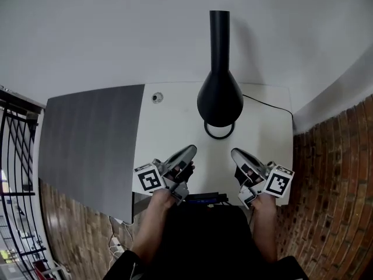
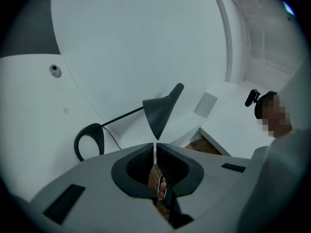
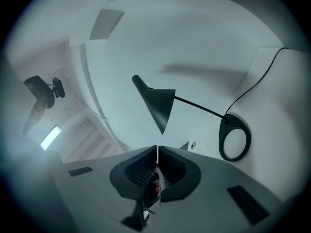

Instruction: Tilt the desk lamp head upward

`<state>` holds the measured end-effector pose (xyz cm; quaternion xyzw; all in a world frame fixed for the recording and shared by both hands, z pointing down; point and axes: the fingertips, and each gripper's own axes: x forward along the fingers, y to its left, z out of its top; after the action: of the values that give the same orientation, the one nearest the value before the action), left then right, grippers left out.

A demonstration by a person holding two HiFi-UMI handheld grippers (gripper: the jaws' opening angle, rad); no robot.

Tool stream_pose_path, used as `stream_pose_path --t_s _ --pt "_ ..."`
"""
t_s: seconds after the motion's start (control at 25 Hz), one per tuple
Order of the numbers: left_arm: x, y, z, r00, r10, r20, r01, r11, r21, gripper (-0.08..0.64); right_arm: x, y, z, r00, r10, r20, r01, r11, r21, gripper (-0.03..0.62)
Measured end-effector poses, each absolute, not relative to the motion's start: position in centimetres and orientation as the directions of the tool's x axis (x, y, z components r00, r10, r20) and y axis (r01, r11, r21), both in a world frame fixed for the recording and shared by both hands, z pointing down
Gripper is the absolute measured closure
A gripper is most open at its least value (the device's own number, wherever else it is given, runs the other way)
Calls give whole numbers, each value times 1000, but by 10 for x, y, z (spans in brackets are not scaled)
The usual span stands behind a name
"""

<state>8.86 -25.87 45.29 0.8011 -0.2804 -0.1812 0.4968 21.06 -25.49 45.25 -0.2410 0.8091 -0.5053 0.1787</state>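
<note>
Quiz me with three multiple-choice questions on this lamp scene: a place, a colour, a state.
1. Where does the lamp stand? A) on the white desk B) on the floor C) on a shelf
2. What colour is the lamp? A) white B) black C) red
3. How do the jaws of the right tool stand? A) wide open B) shut on the lamp C) shut, empty
Answers: A, its ring base rests on the desk; B, it is black throughout; C, the jaws meet with nothing between.
</note>
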Motion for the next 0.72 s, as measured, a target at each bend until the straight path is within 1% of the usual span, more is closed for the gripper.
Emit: stream_pose_path --t_s 0.24,0.44,0.52,0.72 --pt "90 -260 466 779 -627 29 -301 -332 894 549 215 -267 456 -834 -549 -57 -190 383 -904 577" --pt "90 -278 491 803 -595 36 -283 -327 902 549 213 -269 449 -823 -566 -41 -234 403 -885 577" --pt "94 -289 506 812 -583 35 -266 -315 911 549 211 -267 447 -819 -574 -26 -256 406 -877 577" --pt "113 -313 557 841 -539 40 -193 -230 954 551 208 -266 450 -801 -598 13 -299 382 -874 577"
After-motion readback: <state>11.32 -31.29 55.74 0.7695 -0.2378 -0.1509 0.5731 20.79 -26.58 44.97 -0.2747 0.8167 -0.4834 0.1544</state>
